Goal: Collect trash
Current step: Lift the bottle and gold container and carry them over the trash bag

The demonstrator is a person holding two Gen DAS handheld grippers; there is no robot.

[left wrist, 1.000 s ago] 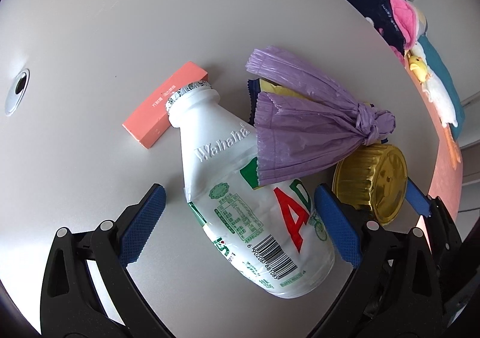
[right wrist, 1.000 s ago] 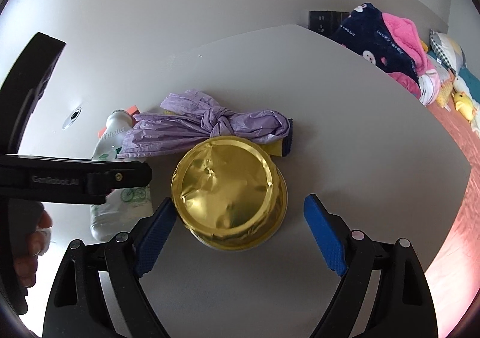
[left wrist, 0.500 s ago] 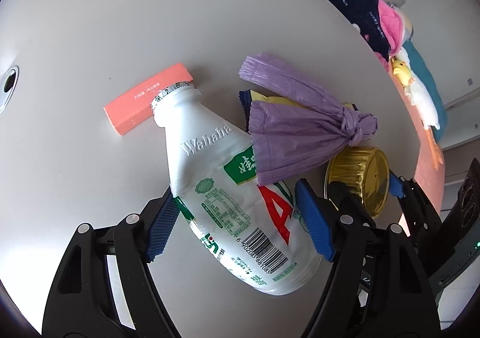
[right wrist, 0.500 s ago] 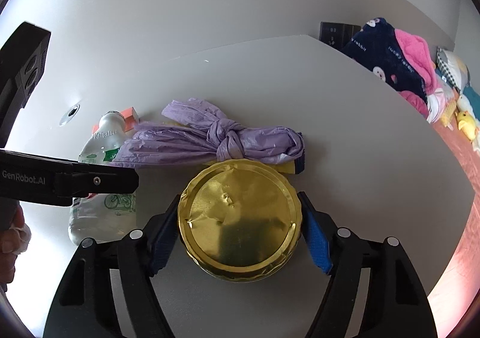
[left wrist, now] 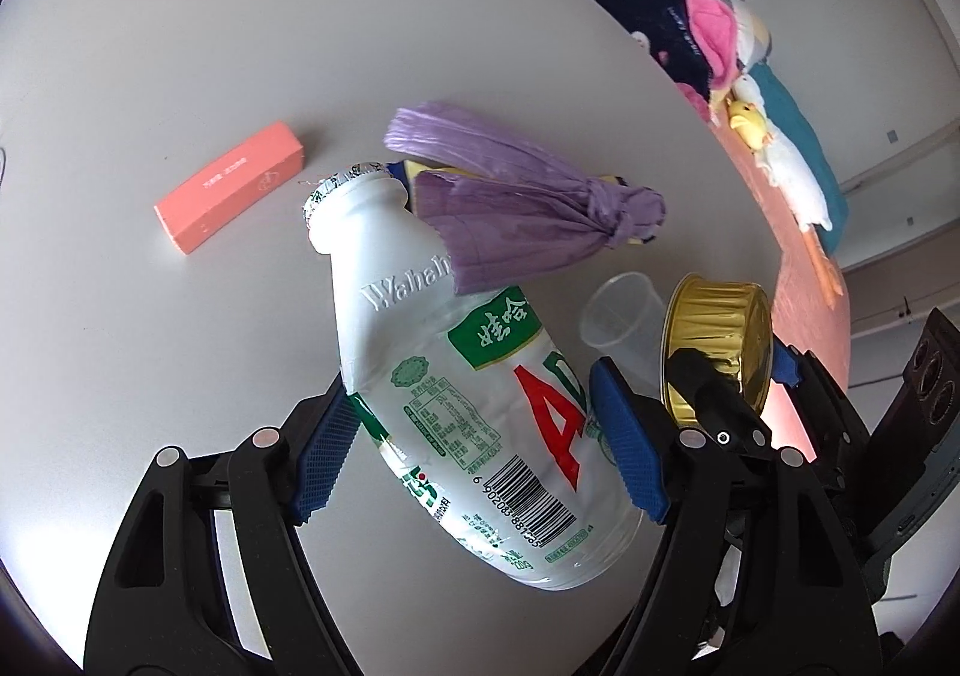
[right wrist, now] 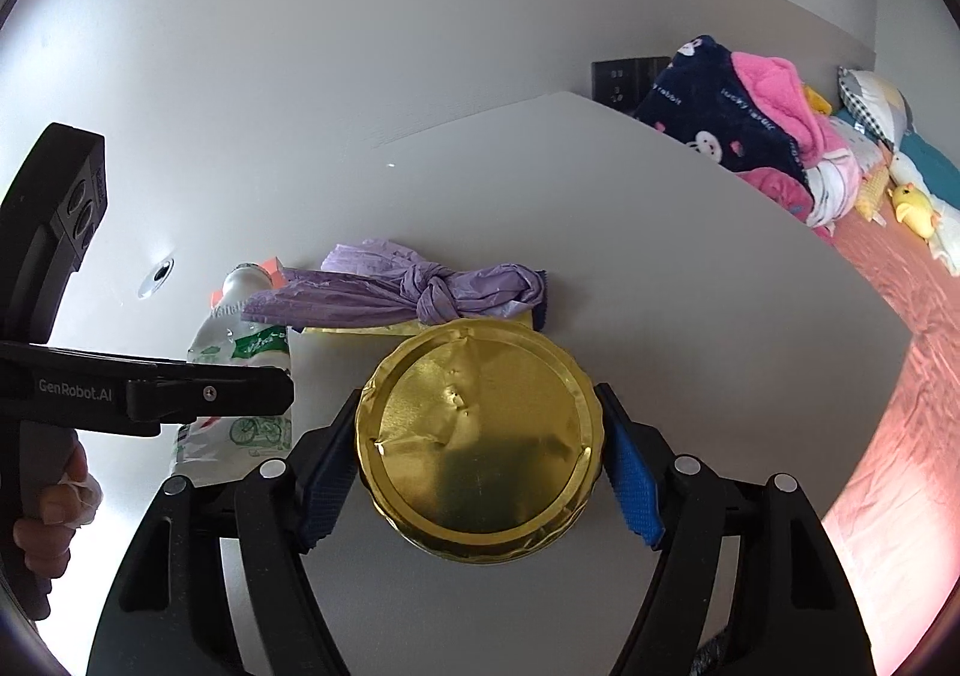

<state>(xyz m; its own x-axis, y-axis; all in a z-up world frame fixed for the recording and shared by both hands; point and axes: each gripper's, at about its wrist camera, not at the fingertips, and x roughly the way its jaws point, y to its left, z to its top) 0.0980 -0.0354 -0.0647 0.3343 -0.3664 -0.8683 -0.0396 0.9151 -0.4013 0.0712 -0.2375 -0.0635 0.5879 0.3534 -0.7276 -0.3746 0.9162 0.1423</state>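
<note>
My left gripper (left wrist: 474,436) is shut on a white Wahaha plastic bottle (left wrist: 456,364) and holds it tilted above the table. My right gripper (right wrist: 480,454) is shut on a gold foil cup (right wrist: 480,436), lifted off the table; it also shows in the left wrist view (left wrist: 717,340). A knotted purple plastic bag (left wrist: 516,208) lies on a yellow and blue wrapper (left wrist: 420,169) just beyond the bottle; the bag also shows in the right wrist view (right wrist: 414,289). A clear plastic cup (left wrist: 618,310) lies on the table between bottle and foil cup.
A pink box (left wrist: 231,187) lies on the white table (left wrist: 180,45) to the left. Plush toys and blankets (right wrist: 756,129) are piled on a bed beyond the table's right edge. A black socket panel (right wrist: 618,72) is on the wall.
Both grippers have closed, the left on the bottle and the right on the gold foil cup, and lifted them. The lifted foil cup uncovered the clear plastic cup.
</note>
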